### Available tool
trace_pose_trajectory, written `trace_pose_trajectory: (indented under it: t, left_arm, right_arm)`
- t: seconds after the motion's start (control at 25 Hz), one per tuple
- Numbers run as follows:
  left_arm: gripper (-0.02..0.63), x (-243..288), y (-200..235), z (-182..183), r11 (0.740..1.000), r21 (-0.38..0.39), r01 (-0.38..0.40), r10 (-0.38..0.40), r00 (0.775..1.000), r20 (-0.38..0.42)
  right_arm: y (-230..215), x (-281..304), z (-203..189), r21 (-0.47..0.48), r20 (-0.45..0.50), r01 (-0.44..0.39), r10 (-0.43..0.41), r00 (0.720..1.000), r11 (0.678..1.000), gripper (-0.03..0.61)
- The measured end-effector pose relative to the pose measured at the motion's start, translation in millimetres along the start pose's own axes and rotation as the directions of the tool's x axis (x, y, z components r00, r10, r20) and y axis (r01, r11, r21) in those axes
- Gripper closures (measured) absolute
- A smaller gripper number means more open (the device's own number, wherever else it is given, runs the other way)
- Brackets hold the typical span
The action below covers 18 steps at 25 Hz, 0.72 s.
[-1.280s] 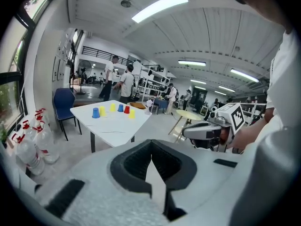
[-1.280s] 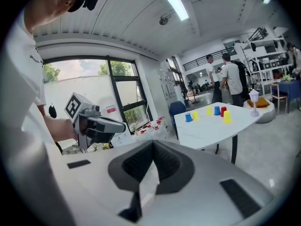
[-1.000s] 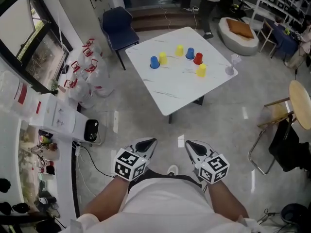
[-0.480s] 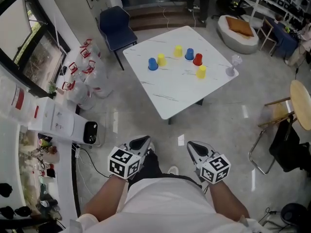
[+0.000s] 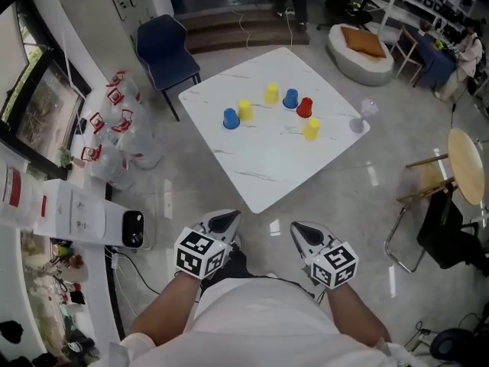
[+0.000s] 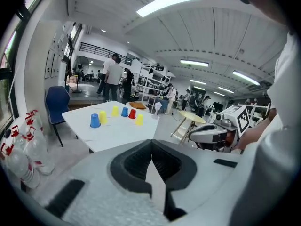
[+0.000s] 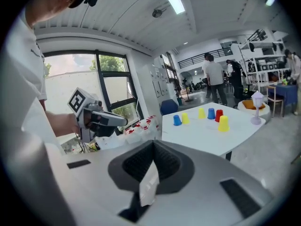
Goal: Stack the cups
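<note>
Only the gripper views show ceiling lights [image 6: 168, 1] above the cups [image 6: 95, 120].

A white marble-patterned table [image 5: 260, 167] is standing on the pale floor. A clear stemmed glass [image 5: 366, 109] is sitting on the table's right corner. A blue chair [image 5: 162, 46] is standing just beyond the table's far-left edge. Red-labelled bottles [image 5: 114, 127] are lying left of the table. A round seat with an orange cushion [image 5: 359, 48] is resting beyond the table's far-right edge.
</note>
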State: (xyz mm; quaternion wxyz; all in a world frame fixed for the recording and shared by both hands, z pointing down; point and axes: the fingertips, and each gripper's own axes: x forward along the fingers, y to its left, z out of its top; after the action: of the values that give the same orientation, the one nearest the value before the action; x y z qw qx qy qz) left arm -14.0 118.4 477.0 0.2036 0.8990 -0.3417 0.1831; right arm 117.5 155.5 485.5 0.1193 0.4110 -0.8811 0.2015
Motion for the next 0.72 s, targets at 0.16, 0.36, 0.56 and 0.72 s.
trace_pose_trajectory:
  t: [0.16,0.36,0.56,0.72]
  left_arm:
    - [0.609,20,36,28,0.998,0.051,0.036,-0.036,0.999,-0.001]
    - [0.609,41,79,61,0.993,0.077,0.087,-0.088,0.996,0.000]
    - [0.609,56,114,79,0.983,0.124,0.135,-0.135,0.991,-0.015]
    - [0.609,63,139,79,0.977,0.137,0.162,-0.159,0.987,-0.034]
  right_arm:
    - [-19,34,28,0.000,0.010,0.044,-0.044,0.999,0.999,0.572]
    - [-33,78,61,0.001,0.020,0.093,-0.093,0.996,0.996,0.572]
    - [-47,113,82,0.012,0.032,0.148,-0.148,0.988,0.989,0.572]
    - [-55,136,86,0.022,0.031,0.185,-0.186,0.982,0.982,0.572]
